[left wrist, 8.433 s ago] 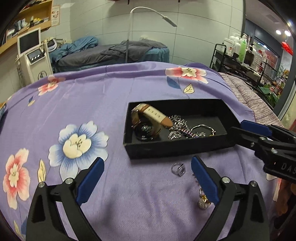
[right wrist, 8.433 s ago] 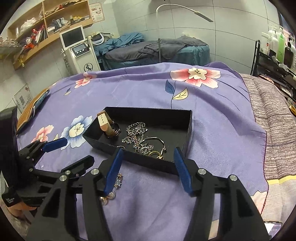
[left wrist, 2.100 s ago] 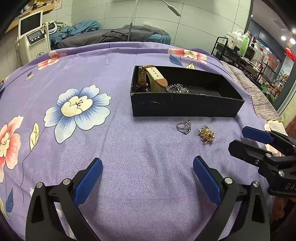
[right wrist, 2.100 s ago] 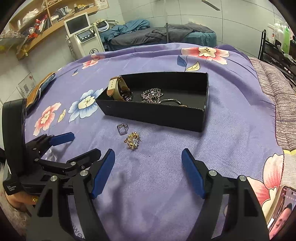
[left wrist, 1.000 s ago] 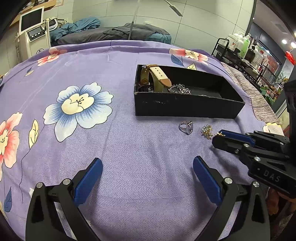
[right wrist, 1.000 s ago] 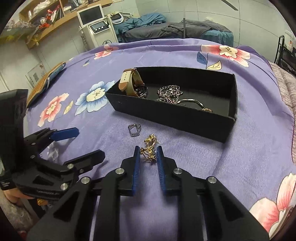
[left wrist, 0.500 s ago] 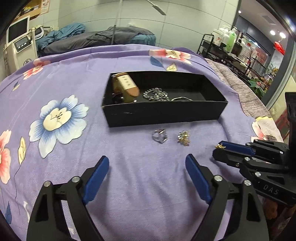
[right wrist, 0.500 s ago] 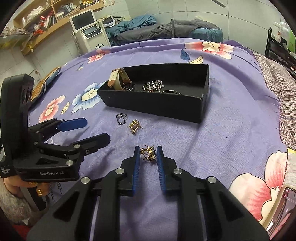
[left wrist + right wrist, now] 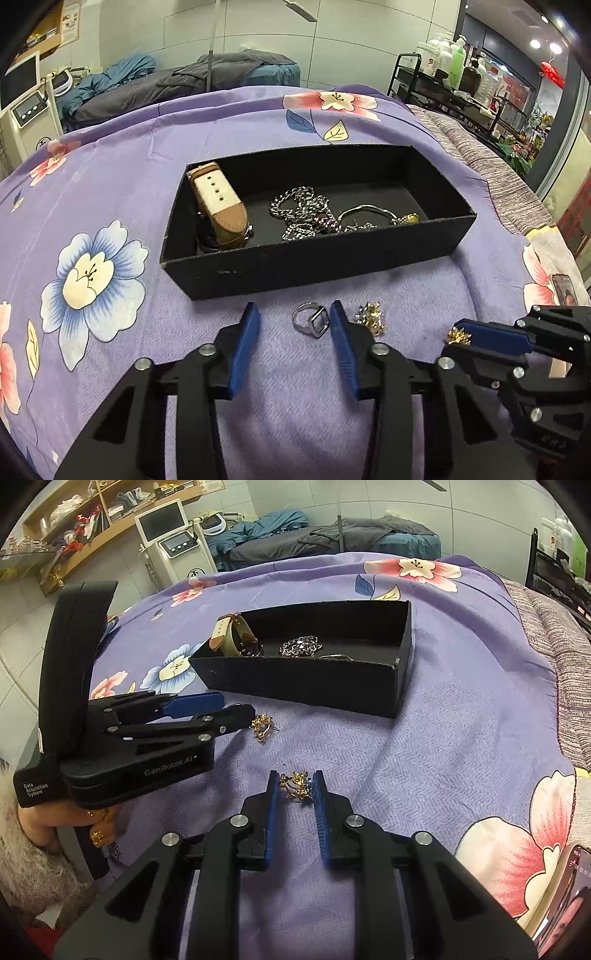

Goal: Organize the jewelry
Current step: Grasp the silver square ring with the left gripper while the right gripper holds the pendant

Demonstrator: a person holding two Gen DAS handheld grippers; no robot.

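Note:
A black tray (image 9: 310,260) on the purple floral cloth holds a tan-strap watch (image 9: 219,205), a silver chain (image 9: 301,212) and a bangle (image 9: 369,212). A silver ring (image 9: 311,320) lies on the cloth between the fingers of my left gripper (image 9: 293,325), which is partly closed around it with gaps on both sides. A gold earring (image 9: 370,320) lies just right of it on the cloth. My right gripper (image 9: 294,786) is shut on a second gold earring (image 9: 294,785), which also shows at the right fingertip in the left wrist view (image 9: 458,336), held above the cloth.
The tray (image 9: 306,686) stands beyond both grippers. A phone (image 9: 570,893) lies at the cloth's right edge. A striped blanket (image 9: 561,638) covers the far right. A machine with a screen (image 9: 173,542) and a bed stand behind the table.
My left gripper moved forward to the silver ring and narrowed around it. My right gripper, which picked up one gold earring a second ago, still holds it clear of the cloth.

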